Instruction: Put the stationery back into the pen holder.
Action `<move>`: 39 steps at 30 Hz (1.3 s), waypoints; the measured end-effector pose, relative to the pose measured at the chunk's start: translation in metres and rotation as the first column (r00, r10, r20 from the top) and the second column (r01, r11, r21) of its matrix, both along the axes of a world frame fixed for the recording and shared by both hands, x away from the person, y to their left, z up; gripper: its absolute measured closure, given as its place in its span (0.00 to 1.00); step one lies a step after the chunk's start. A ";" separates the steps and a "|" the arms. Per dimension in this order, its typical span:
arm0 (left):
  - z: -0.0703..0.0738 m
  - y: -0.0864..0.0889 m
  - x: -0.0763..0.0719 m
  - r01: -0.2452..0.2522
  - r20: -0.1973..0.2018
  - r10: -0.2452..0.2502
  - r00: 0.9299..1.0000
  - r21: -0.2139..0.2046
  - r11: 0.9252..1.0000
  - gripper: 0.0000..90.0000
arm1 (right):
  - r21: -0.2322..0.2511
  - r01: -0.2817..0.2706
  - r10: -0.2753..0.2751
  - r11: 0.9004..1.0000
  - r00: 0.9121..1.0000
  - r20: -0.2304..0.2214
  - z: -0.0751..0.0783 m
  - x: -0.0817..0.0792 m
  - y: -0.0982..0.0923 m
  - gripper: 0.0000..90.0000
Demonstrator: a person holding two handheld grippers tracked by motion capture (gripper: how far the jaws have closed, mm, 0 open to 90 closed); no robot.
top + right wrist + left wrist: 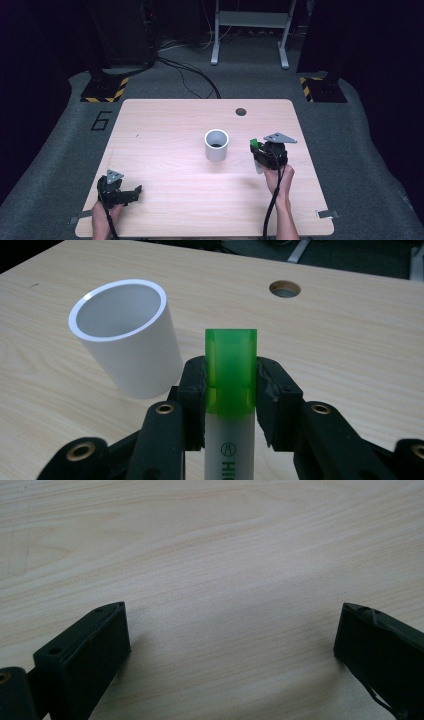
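Observation:
A white highlighter with a green cap point(231, 371) stands upright between the jaws of my right gripper point(231, 385), which is shut on it at the cap's lower end. In the high view the right gripper point(261, 150) hovers just right of a white cylindrical cup point(216, 145) standing upright mid-table; the green cap point(254, 143) pokes out at the gripper's left. The cup point(127, 335) shows empty and slightly to the left in the right gripper view. My left gripper point(131, 194) rests near the table's front left corner, jaws wide apart over bare wood point(230, 630).
The light wooden table point(165, 125) has a round cable hole point(241, 111) at the back right. Grey carpet surrounds it, with cables, a metal stand and hazard-striped bases behind. Metal brackets stick out at the front corners.

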State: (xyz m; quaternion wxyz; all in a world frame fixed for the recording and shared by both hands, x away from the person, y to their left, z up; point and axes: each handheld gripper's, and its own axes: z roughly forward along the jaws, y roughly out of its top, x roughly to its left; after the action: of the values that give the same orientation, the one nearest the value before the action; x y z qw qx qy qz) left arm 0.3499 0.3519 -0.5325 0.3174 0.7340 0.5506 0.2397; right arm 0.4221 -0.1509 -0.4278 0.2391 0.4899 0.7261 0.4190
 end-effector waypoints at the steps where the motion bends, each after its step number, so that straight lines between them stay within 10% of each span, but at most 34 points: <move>1: 0.000 0.000 0.000 0.000 0.000 0.000 1.000 0.000 1.000 0.01 | 0.002 -0.001 0.001 1.000 1.000 0.002 0.001 0.000 0.000 0.74; 39: 0.000 0.000 0.000 0.000 -0.001 0.000 1.000 0.000 1.000 0.01 | 0.004 -0.031 0.029 1.000 0.973 0.228 0.044 0.020 0.027 0.74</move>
State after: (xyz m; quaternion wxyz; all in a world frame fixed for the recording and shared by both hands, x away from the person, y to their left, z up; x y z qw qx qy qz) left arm 0.3499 0.3519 -0.5324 0.3171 0.7342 0.5506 0.2394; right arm 0.4422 -0.1239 -0.3842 0.3125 0.4287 0.6996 0.4787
